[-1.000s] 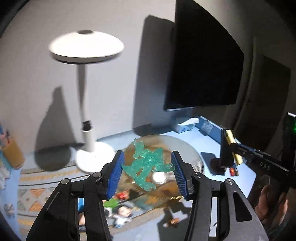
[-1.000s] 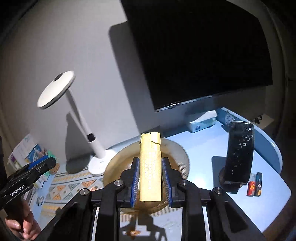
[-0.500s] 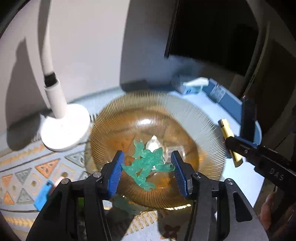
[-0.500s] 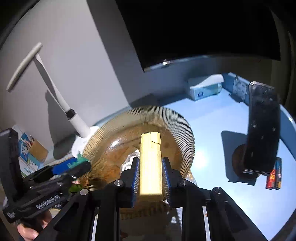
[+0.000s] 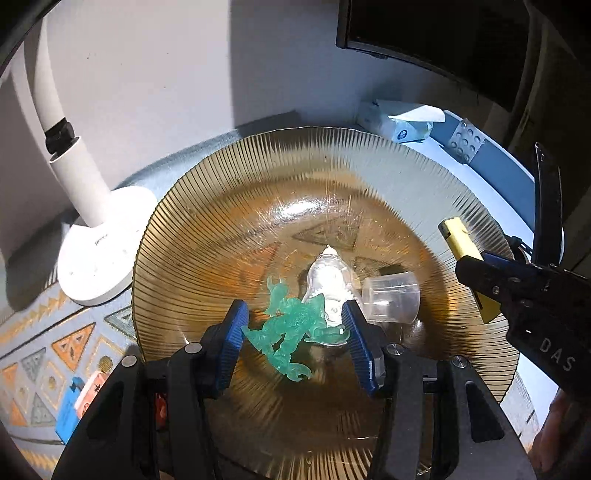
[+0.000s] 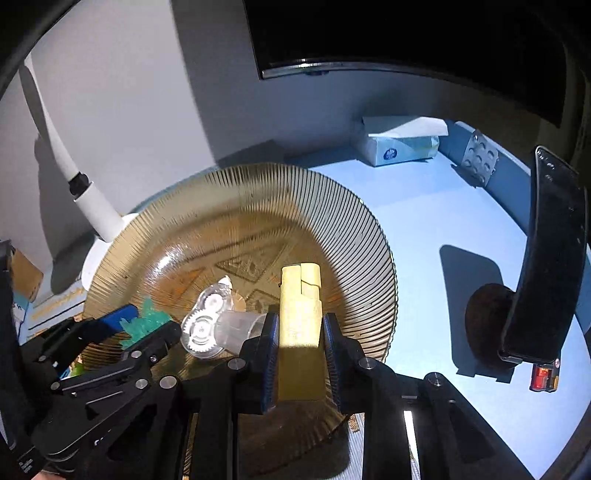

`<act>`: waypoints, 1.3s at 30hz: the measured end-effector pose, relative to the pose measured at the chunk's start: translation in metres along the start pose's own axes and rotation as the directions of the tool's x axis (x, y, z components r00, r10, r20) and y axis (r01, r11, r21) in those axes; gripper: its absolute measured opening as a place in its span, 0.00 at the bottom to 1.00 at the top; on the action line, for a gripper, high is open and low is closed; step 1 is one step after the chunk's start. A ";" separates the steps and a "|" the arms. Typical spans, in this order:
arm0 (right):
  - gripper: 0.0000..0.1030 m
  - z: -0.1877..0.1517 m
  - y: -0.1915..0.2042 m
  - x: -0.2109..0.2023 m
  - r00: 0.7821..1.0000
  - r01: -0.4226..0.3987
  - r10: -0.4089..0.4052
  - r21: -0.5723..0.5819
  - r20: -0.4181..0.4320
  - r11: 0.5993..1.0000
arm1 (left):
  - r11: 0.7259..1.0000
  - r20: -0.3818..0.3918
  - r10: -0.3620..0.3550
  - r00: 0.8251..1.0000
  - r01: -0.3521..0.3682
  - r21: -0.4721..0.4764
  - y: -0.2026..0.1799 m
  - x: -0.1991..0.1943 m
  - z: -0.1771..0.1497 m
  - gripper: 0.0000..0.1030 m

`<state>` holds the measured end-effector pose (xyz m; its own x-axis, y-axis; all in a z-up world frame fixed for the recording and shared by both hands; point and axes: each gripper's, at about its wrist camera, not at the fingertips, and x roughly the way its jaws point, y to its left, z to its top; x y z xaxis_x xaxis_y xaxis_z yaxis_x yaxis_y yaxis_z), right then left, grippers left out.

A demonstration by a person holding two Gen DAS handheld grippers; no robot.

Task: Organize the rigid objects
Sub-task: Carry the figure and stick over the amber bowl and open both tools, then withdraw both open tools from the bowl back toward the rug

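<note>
In the left wrist view we see the left gripper (image 5: pixel 295 338) tilted down over the ribbed amber glass bowl (image 5: pixel 229 206), its blue pads partly apart and pressing on the two sides of a translucent green figurine (image 5: pixel 291 325). The figurine hangs above the bowl floor, where a clear tape dispenser (image 5: pixel 328 280) and a small clear cup (image 5: pixel 391 299) lie side by side. Only this view shows the patterned mat (image 5: pixel 48 339) under the bowl and the full white lamp base (image 5: pixel 99 251).

In the right wrist view we see the right gripper (image 6: pixel 299 347), also pointing down into the bowl, its jaws closed narrowly on a pale yellow bar (image 6: pixel 300 321) that stands upright between them over the bowl's near rim. Only this view shows the dark phone (image 6: pixel 546 266) leaning on its round stand, and most of the blue table (image 6: pixel 436 221). Each view catches the other gripper at its edge.

We can make out a tissue box (image 6: pixel 399 144), a blister pack (image 6: pixel 480 157) and a dark screen (image 6: pixel 406 29) at the back. The lamp head is cut off, and the small red thing (image 6: pixel 543 376) by the stand is too small for us to tell.
</note>
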<state>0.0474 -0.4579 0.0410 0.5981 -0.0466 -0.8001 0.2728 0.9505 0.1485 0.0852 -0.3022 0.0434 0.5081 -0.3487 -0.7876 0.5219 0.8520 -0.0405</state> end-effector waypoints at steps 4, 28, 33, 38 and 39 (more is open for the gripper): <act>0.22 -0.001 0.000 0.004 1.000 0.010 -0.010 0.000 -0.010 1.000 | 1.000 -0.003 -0.001 1.000 0.001 0.000 0.001 0.000 0.001 0.49; 0.60 0.002 0.015 -0.176 0.945 -0.073 0.055 0.044 0.323 0.996 | 0.994 0.343 0.056 0.938 -0.021 -0.105 0.067 -0.222 -0.016 0.72; 0.67 -0.013 0.061 -0.222 0.916 -0.110 0.126 -0.063 0.382 0.992 | 0.980 0.415 0.132 0.900 -0.056 -0.189 0.105 -0.289 -0.048 0.78; 0.83 -0.035 0.107 -0.246 0.890 -0.127 0.187 -0.167 0.416 0.978 | 0.954 0.438 0.225 0.871 -0.106 -0.279 0.146 -0.331 -0.092 0.79; 0.83 -0.041 0.115 -0.247 0.889 -0.133 0.199 -0.183 0.413 0.974 | 0.949 0.437 0.237 0.868 -0.110 -0.296 0.154 -0.335 -0.102 0.79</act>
<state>-0.0997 -0.3248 0.2315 0.8970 0.0214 -0.4415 0.0477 0.9883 0.1446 -0.0749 -0.0144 0.2386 0.8638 -0.2710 -0.4247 0.2362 0.9624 -0.1339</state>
